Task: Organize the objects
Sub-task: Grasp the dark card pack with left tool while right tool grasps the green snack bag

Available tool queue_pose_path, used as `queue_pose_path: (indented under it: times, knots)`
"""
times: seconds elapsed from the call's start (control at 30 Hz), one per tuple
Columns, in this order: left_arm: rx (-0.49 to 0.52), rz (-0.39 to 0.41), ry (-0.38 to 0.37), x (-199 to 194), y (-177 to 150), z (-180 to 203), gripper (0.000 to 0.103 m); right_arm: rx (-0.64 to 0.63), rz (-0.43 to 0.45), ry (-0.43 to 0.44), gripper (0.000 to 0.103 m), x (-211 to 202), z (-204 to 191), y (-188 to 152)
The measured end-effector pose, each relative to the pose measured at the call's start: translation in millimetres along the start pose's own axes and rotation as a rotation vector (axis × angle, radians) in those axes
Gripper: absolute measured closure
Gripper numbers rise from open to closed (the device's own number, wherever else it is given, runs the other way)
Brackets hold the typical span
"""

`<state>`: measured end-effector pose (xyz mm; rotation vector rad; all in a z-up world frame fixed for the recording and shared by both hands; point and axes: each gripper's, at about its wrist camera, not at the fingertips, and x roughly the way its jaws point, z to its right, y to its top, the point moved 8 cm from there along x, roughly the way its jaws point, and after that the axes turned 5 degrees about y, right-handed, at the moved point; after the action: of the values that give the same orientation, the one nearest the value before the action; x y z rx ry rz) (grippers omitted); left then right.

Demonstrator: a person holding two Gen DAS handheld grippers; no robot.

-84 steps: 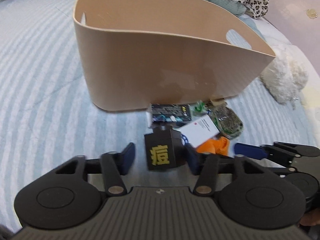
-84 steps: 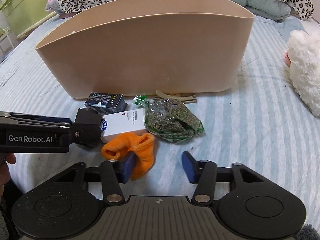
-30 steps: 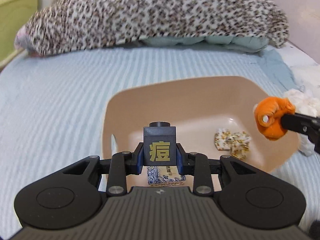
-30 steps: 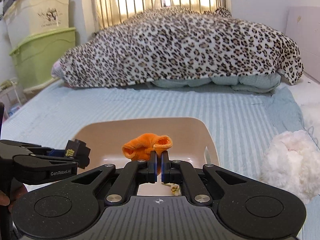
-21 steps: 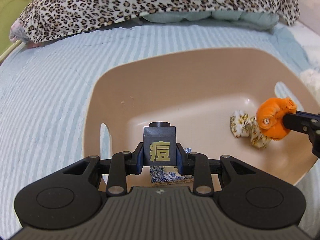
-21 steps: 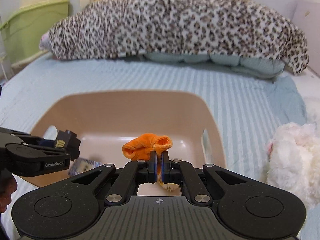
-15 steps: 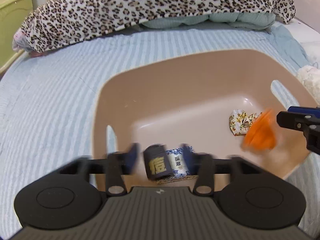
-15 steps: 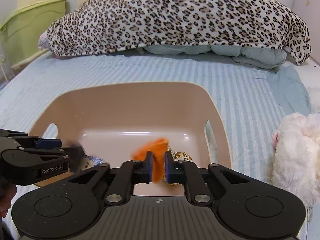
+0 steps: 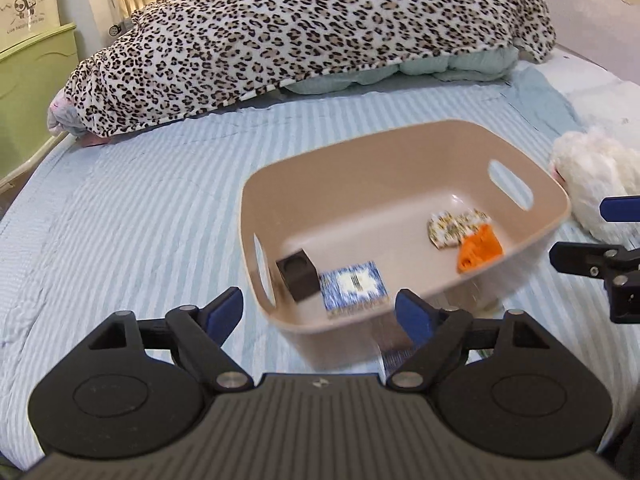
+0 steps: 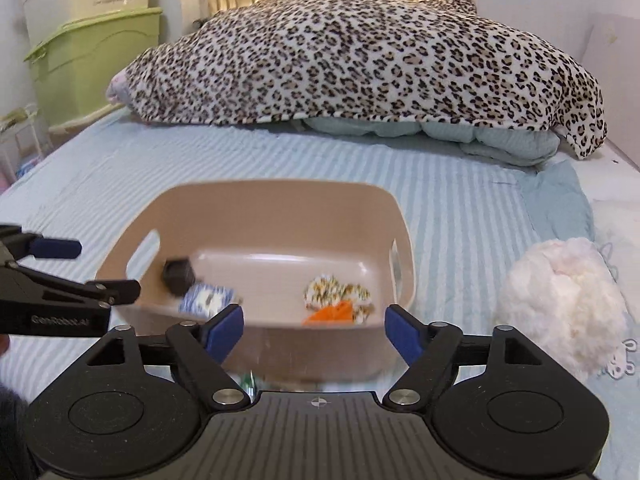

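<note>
A beige plastic basket (image 9: 404, 148) (image 10: 280, 196) stands on the striped bed. Inside lie a black cube (image 9: 298, 274) (image 10: 178, 276), a blue-and-white packet (image 9: 354, 284) (image 10: 206, 298), a yellow patterned cloth (image 9: 456, 224) (image 10: 336, 290) and an orange cloth (image 9: 480, 248) (image 10: 330, 314). My left gripper (image 9: 320, 310) is open and empty, above the basket's near left corner. My right gripper (image 10: 314, 328) is open and empty above the basket's near rim; it also shows in the left wrist view (image 9: 600, 252).
A leopard-print blanket (image 9: 312, 28) (image 10: 360, 56) lies heaped at the head of the bed. A white plush toy (image 9: 596, 168) (image 10: 560, 304) sits right of the basket. Green and white storage bins (image 10: 92, 40) stand at the far left. Small items partly show below the basket's near wall.
Both grippers opened over the basket. The black cube dropped from the left one and the orange cloth from the right one; both now lie in the basket. Both grippers drew back and up.
</note>
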<state>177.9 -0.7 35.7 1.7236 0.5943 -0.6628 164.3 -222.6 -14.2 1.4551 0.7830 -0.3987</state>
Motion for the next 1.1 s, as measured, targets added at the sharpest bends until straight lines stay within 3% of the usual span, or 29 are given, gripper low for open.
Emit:
queue_pose_path:
  times: [0.07,0.63,1.1]
  knots:
    - [0.007,-0.009,-0.010,-4.1,-10.3,5.0,0.015,-0.011,-0.021,-0.001,0.014,0.1,-0.5,-11.2]
    - [0.040,-0.163,-0.064,42.1,-79.6,39.5,0.015,-0.078,-0.270,0.003,0.013,57.0,2.1,-95.8]
    - [-0.044,-0.164,-0.058,73.0,-71.1,40.2,0.012,-0.142,-0.307,0.016,0.013,90.5,-4.1,-98.1]
